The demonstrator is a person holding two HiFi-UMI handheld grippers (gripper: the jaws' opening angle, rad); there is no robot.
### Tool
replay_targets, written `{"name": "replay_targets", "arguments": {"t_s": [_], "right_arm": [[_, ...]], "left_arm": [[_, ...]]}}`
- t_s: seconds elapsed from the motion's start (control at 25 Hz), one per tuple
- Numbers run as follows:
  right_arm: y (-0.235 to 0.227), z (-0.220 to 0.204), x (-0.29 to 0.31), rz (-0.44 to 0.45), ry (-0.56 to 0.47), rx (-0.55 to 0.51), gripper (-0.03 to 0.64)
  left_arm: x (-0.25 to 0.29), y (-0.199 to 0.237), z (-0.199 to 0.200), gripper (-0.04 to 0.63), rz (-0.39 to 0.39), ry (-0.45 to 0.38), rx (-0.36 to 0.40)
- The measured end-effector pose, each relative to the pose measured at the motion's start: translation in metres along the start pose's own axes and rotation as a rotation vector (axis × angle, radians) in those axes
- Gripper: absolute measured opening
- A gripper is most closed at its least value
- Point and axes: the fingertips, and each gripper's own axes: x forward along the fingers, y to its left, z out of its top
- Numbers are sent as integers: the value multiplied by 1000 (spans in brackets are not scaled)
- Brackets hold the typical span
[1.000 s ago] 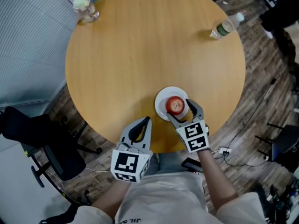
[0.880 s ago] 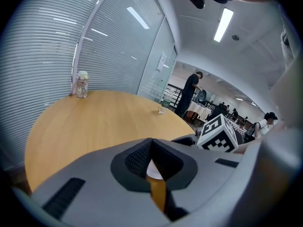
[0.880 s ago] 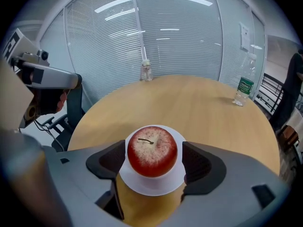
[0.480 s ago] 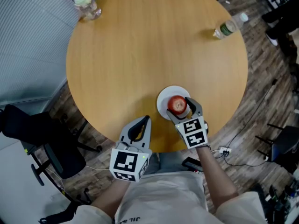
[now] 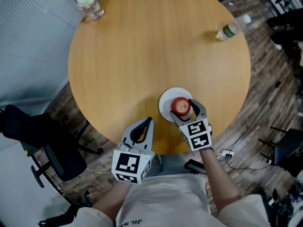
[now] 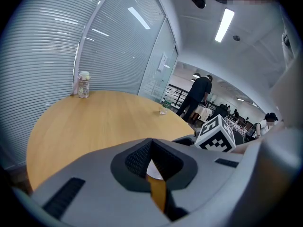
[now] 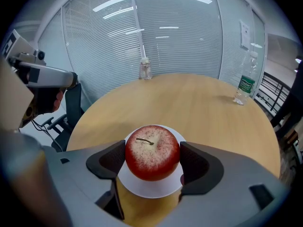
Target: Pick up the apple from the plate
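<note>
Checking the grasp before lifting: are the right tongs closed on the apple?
Shut on the apple: the right gripper view shows both pads of the right tongs touching its sides.

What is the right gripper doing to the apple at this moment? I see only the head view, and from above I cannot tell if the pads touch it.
Observer: In the right gripper view, the right gripper has both pads pressed against the sides of the red apple.
Operator: Is the apple already lifted?
Observer: It does not look so. Its underside appears to rest on the white plate.
Operator: And does the left gripper carry something?
Observer: No. In the left gripper view, the left gripper has its jaws together with nothing between them.
</note>
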Motion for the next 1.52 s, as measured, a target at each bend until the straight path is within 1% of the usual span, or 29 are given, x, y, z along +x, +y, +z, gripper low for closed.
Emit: {"name": "replay_targets", "arguments": {"t_s": [0.36, 0.56, 0.88, 1.16, 1.52], "right_arm": [[5, 14, -17, 5, -34, -10, 370], [8, 19, -30, 8, -42, 4, 370], [16, 29, -59, 3, -100, -7, 370], [26, 41, -95, 0, -151, -36, 370], [38, 50, -141, 0, -225, -13, 370]], "left_arm": [[-8, -7, 8, 2, -1, -20, 23], [-14, -13, 11, 2, -3, -33, 34], [-29, -23, 10, 2, -5, -44, 71], [-43, -36, 17, 2, -18, -76, 98], [-63, -57, 32, 2, -36, -134, 126]]}}
